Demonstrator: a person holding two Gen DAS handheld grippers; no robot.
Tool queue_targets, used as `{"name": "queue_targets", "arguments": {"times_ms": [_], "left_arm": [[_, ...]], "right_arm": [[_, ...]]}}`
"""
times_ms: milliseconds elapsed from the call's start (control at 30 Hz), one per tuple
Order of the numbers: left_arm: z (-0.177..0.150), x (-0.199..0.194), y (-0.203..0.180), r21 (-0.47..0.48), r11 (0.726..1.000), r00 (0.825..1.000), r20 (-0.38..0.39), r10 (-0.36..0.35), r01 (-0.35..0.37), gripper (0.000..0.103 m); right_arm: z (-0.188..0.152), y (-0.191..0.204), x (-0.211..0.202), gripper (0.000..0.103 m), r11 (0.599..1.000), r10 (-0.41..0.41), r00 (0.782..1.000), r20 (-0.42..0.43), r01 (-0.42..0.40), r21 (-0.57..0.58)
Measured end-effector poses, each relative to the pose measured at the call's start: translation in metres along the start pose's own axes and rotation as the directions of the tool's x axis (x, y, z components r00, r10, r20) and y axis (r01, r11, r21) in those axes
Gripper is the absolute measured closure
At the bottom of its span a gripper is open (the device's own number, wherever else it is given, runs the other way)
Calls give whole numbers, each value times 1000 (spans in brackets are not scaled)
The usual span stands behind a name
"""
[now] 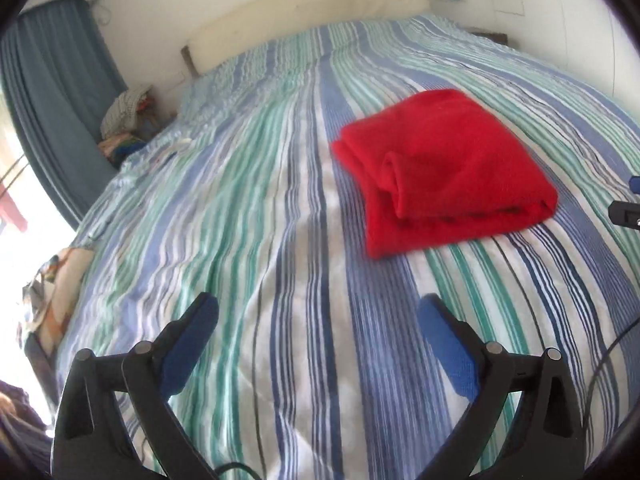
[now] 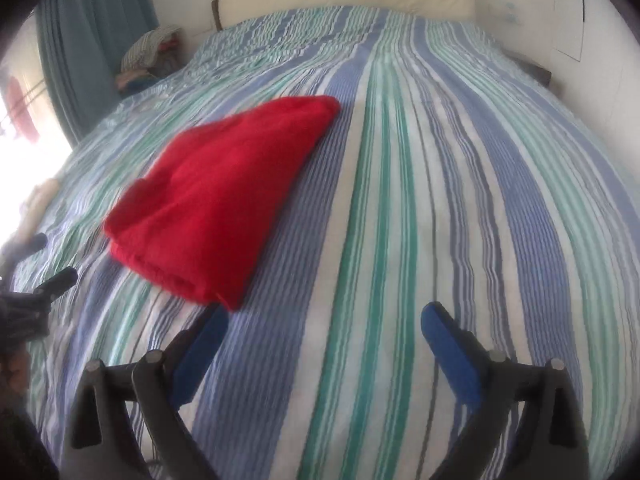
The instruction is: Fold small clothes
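A red garment (image 1: 444, 168) lies folded into a thick bundle on the striped bedspread (image 1: 256, 240). In the left wrist view it is ahead and to the right of my left gripper (image 1: 318, 308), which is open and empty above the bed. In the right wrist view the red garment (image 2: 224, 196) lies ahead and to the left of my right gripper (image 2: 324, 316), which is open and empty; its near corner is close to the left fingertip (image 2: 218, 320). The left gripper shows at the left edge of the right wrist view (image 2: 44, 280).
A cream headboard (image 1: 312, 12) stands at the far end of the bed. A pile of clothes (image 1: 126, 116) sits beside the bed at the far left, by a blue curtain (image 1: 60, 92). A dark cable (image 1: 604, 364) lies at the right.
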State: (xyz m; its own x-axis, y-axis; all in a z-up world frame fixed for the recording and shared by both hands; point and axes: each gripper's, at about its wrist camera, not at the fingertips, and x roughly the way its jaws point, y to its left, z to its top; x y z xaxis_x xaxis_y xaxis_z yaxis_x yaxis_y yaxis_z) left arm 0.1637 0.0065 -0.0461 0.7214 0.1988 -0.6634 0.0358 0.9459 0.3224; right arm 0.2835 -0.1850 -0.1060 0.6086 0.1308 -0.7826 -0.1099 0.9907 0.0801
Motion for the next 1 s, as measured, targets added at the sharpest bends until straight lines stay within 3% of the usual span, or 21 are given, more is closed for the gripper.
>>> {"name": "queue_targets", "arguments": {"times_ms": [67,200,400,733,1000], "left_arm": [[-8,-28,3,-53,999,999,35,8,-6,1],[-19,-68,14,-137,986,994,48,-94,100,1],[-31,-108,15,-137,982,991,8,-131,131,1],[-43,-133,27,-186,968,984,-14,-175,170,1],[-40,-142,36,-197,970,990,15,-142,142,1]], "right_arm": [[-24,7,-33,7,999,-36,999,32,36,-8],[-53,30,-92,4,999,-51,996,68,52,-14],[-75,66,-148,2,998,-42,996,77,45,-41],[-83,106,-181,2,994,-81,992,92,87,-68],[-81,121,-187,2,993,-91,991,96,97,-63]]}}
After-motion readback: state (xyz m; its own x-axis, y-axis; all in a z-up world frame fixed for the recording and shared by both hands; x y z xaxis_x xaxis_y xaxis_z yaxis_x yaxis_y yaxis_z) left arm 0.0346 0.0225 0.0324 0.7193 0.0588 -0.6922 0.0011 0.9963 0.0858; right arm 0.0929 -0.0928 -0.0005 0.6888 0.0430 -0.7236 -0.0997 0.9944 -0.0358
